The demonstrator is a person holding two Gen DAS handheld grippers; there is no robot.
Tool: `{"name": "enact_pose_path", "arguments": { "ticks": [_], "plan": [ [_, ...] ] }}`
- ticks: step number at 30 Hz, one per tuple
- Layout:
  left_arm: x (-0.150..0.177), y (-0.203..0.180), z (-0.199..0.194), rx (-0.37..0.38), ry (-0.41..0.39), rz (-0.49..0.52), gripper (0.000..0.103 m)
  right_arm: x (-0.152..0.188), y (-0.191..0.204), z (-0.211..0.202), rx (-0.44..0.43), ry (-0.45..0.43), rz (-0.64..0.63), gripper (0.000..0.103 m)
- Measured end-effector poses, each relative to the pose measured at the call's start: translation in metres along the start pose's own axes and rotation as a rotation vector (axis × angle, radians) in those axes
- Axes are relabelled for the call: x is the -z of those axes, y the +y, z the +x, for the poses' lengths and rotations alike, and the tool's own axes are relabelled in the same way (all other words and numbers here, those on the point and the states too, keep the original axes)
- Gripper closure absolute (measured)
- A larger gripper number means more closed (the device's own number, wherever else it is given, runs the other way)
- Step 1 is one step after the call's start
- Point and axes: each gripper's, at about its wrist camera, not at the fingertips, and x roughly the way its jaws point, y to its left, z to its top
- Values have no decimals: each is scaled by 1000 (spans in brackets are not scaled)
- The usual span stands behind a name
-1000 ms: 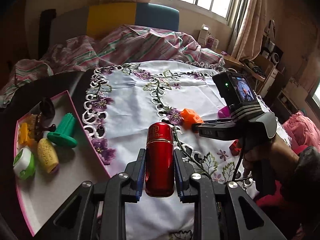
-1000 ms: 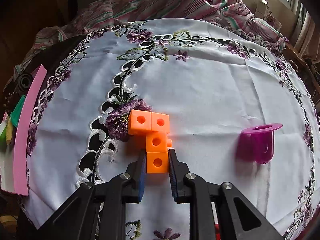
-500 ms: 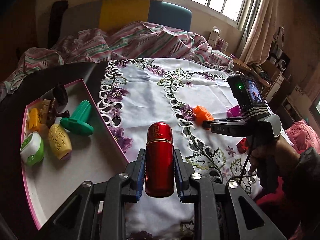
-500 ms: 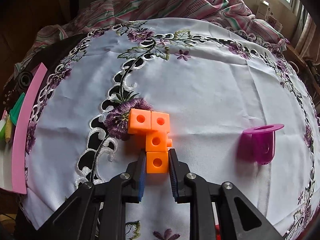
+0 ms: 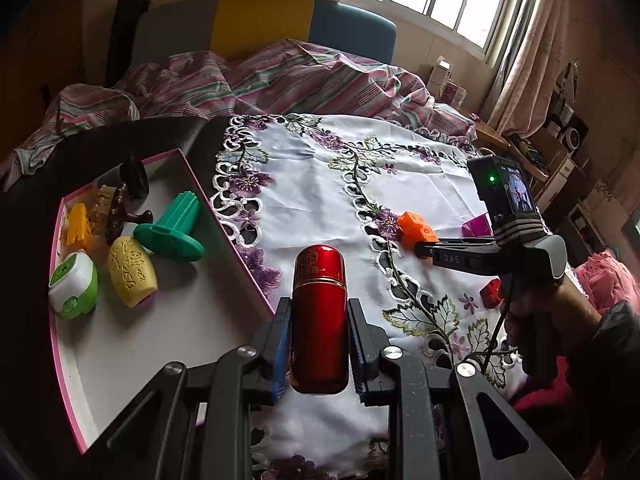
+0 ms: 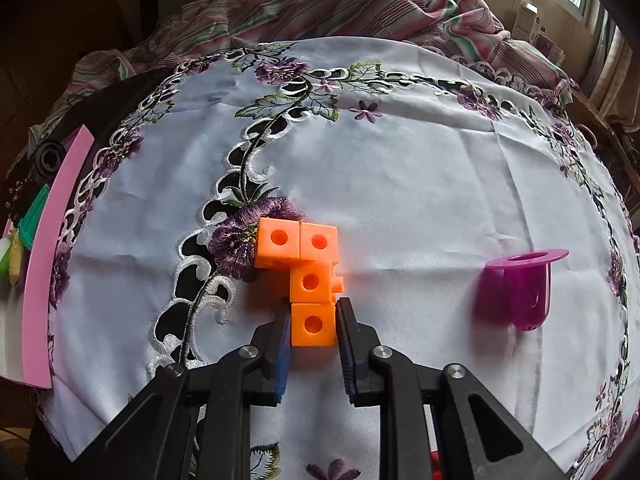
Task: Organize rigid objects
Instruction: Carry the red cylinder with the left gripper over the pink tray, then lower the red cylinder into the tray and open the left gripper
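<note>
Red canister [image 5: 319, 320] clamped in left tool [image 5: 319, 354], beside pink tray [image 5: 224, 240]

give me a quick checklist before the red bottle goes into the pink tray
1. Left gripper shut on the red bottle, pads on both sides: ok.
2. Free floor in the pink tray near the bottle, in front of the yellow case and green stand: ok.
3. Bottle already over the tray: not ok, it sits at the tray's right rim, over the tablecloth.
4. Bottle's height above the rim: cannot tell.
5. Right gripper out of the path: ok, it is off to the right at the orange blocks.
6. Right gripper's hold on the nearest block: ok, both pads touch it.
</note>
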Motion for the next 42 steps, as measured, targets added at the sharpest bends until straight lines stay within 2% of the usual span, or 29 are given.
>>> {"name": "enact_pose_path", "arguments": {
  "ticks": [7,12,17,24,36,42],
  "plan": [
    [2,14,-3,-8,9,-38,77,2,2,0,18,-9,-26,83],
    [0,37,-16,-22,-13,-88,77,2,2,0,21,-12,-26,83],
    [5,83,-29,-76,-24,-186,77,3,2,0,25,-13,-31,83],
    [23,148,-21,-112,34,-371,77,3,4,0,30,-12,-37,83],
    [36,166,-4,-218,79,-401,77,3,4,0,36,-11,-40,83],
    [37,165,-9,-263,58,-380,74,2,5,-1,41,-11,-43,83]
  ]
}}
